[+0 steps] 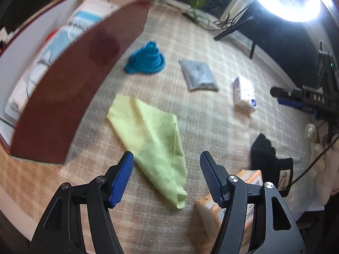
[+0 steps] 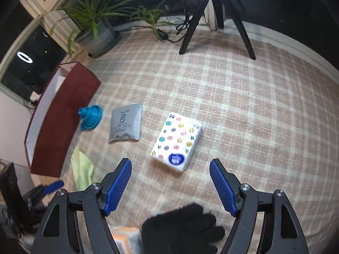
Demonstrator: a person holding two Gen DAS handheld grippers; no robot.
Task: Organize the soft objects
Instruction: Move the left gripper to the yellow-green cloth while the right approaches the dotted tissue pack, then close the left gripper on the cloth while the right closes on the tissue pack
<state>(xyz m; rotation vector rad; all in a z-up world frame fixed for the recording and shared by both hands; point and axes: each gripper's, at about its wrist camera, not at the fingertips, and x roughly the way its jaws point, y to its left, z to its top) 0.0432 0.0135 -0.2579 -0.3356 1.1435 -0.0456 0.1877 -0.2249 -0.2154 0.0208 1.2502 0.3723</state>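
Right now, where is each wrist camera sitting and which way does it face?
Left wrist: behind the open left tool, angled down over the yellow-green cloth beside the red box; the right tool shows at the right edge.
Right wrist: behind the open right tool, angled down at the patterned tissue pack, black glove below; the left tool shows lower left.
Shared: cloth, box, blue funnel, grey pouch, tissue pack, glove, orange pack.

Yellow-green cloth (image 1: 152, 139) — black glove (image 2: 182, 228) — checked tablecloth (image 2: 243, 105).
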